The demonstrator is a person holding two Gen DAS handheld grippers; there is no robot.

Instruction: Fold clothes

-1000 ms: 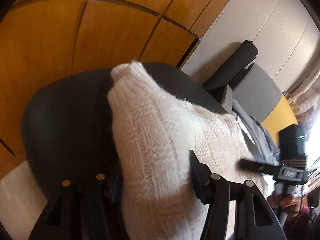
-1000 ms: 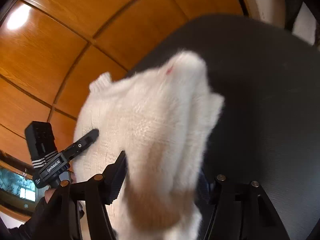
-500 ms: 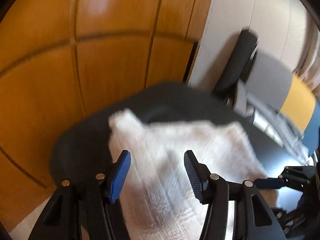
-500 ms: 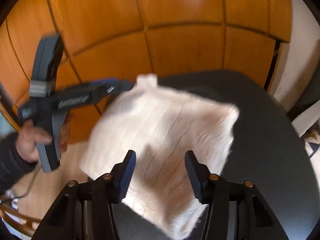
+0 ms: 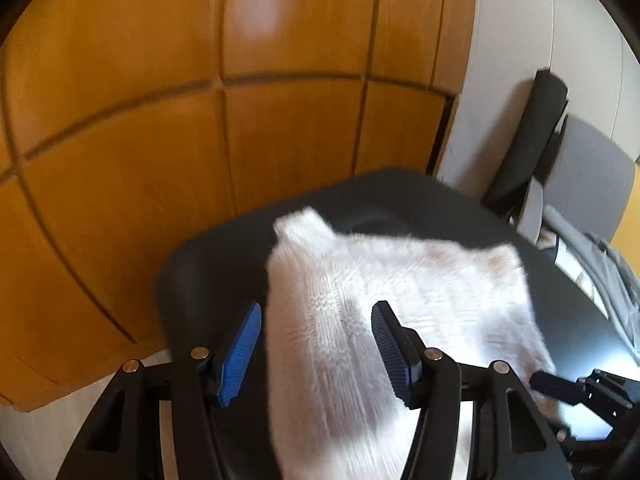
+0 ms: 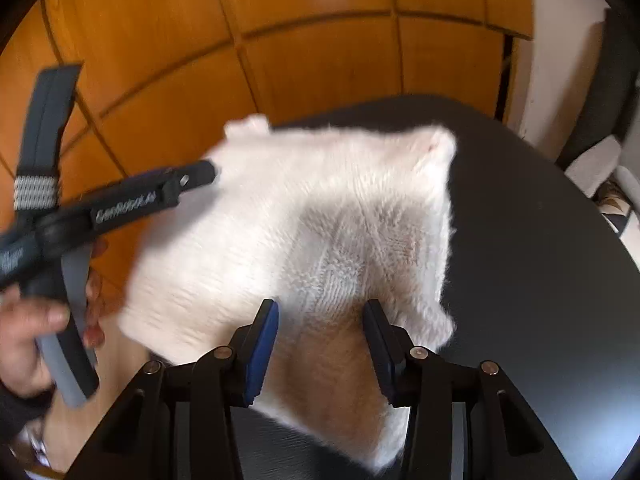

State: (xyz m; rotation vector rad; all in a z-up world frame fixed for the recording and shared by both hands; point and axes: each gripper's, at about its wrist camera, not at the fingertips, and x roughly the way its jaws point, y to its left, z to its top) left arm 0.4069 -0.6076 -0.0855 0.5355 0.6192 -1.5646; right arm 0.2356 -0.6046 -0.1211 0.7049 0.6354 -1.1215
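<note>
Knitwear first: the white knitted garment [image 5: 392,300] lies as a folded, roughly square pad on the round black desk [image 5: 208,276], near the desk's edge that faces the wooden wall panels [image 5: 160,120], with a small cuff-like tab poking out at its far left corner. Your left hand-held gripper [image 5: 316,344] hovers over the garment's left side, jaws opening and wide, the blue pads [image 5: 240,354] clear of the knit and holding nothing. Keep it that way until you choose an edge. Your right hand-held gripper [image 6: 320,344] stands over the garment's near right part, jaws closing at a middling width; the pads do not appear to pinch the wool. To finish this fold well, I judge you should press the pad flat, tuck the tab under, and square the corners before any lifting.
</note>
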